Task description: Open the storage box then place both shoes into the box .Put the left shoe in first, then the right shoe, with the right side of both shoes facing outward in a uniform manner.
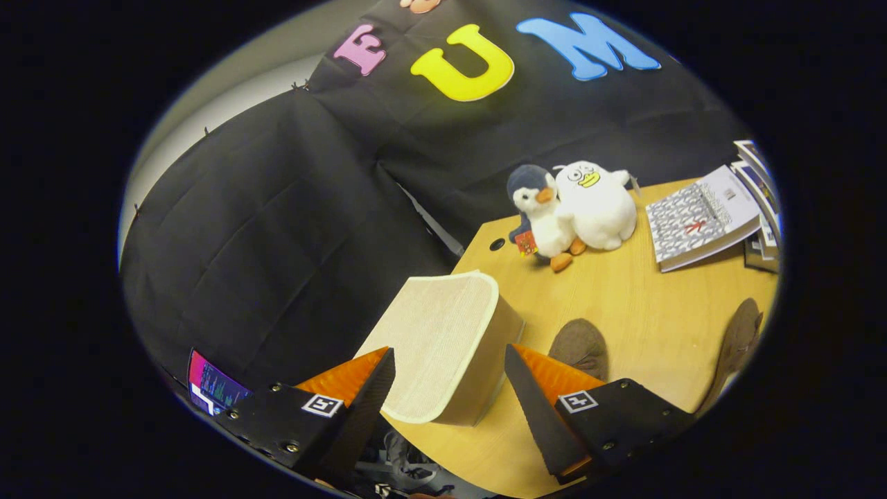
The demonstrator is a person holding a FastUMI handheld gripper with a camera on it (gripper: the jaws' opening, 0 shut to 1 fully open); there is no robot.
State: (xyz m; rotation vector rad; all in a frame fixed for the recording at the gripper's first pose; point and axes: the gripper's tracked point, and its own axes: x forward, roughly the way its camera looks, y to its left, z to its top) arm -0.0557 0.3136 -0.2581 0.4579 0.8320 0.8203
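The beige fabric storage box point(443, 326) stands near the wooden table's point(644, 312) left edge with its lid down. My gripper point(449, 352) is open and hovers over the box, whose near end lies between the two fingertips; neither finger visibly presses on it. A brown shoe point(581, 345) shows its toe on the table just beyond the right finger point(537, 388), to the right of the box. A second brown shoe point(738, 339) lies farther right at the table's edge, partly cut off.
Two plush toys, a penguin point(544, 215) and a white duck point(599, 204), sit at the table's back. Books point(700, 218) lie stacked at the back right. A small screen point(211, 384) glows below the table's left side, by the left finger.
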